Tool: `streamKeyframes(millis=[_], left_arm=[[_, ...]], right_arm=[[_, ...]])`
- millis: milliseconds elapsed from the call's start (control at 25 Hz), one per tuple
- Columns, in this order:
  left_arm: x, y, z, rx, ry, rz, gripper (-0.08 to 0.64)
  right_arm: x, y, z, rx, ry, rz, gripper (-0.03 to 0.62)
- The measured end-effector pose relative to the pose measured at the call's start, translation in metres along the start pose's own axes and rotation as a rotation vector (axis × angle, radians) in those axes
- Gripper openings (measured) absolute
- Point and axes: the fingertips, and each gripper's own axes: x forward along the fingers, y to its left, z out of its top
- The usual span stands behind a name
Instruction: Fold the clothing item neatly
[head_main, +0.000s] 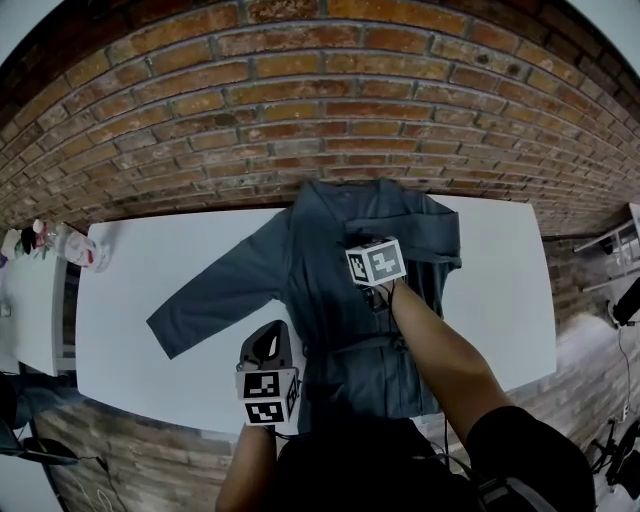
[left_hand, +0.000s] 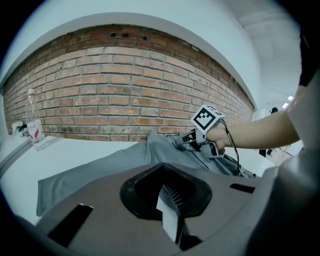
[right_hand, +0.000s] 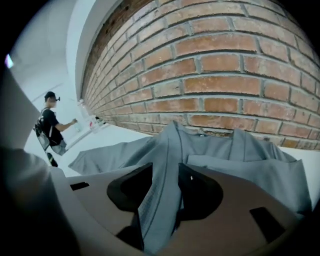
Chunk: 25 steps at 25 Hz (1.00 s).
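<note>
From your head view the grey jacket (head_main: 335, 310) lies spread on the white bench (head_main: 125, 330), in your left gripper view your left tool (left_hand: 169, 205) is closed tight on nothing, and in your right gripper view your right tool (right_hand: 162, 200) stands parted with a jacket fold between its jaws.

A white table (head_main: 130, 340) carries a grey-blue garment (head_main: 340, 300), which lies spread on the middle of it. One sleeve (head_main: 215, 300) is stretched flat toward the left side. A clear plastic bottle (head_main: 78, 248) is at the far left corner.
</note>
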Motion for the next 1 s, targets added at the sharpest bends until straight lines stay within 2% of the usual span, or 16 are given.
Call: streamKeyframes(millis=[80,160,360,400,440,680,920,1000], left_arm=[[0.0,0.003,-0.002,0.0,0.004,-0.013,-0.002],[0.001,0.003,-0.005,0.001,0.008,-0.027,-0.002],[0.005,0.001,-0.005,0.015,0.011,-0.059,-0.002],[0.005,0.0,-0.004,0.02,0.012,-0.062,-0.002],[0.005,0.0,-0.004,0.025,0.011,-0.063,-0.002],[0.002,0.005,-0.008,0.026,0.017,-0.04,-0.002],[0.0,0.011,-0.015,-0.012,0.034,-0.031,-0.002],[0.002,0.01,-0.016,-0.009,0.04,-0.033,-0.002]], right_arm=[[-0.008,0.01,-0.006,0.007,-0.032,0.052,0.143],[-0.02,0.005,-0.011,0.015,-0.052,0.058,0.143],[-0.048,-0.065,-0.008,0.124,-0.094,-0.08,0.141],[-0.05,-0.08,-0.005,0.142,-0.095,-0.11,0.102],[-0.049,-0.091,-0.002,0.146,-0.088,-0.132,0.004],[-0.006,-0.105,-0.008,0.073,0.099,-0.091,0.002],[0.022,-0.11,-0.007,0.156,0.152,-0.09,0.002],[0.029,-0.112,-0.01,0.157,0.185,-0.093,0.002]])
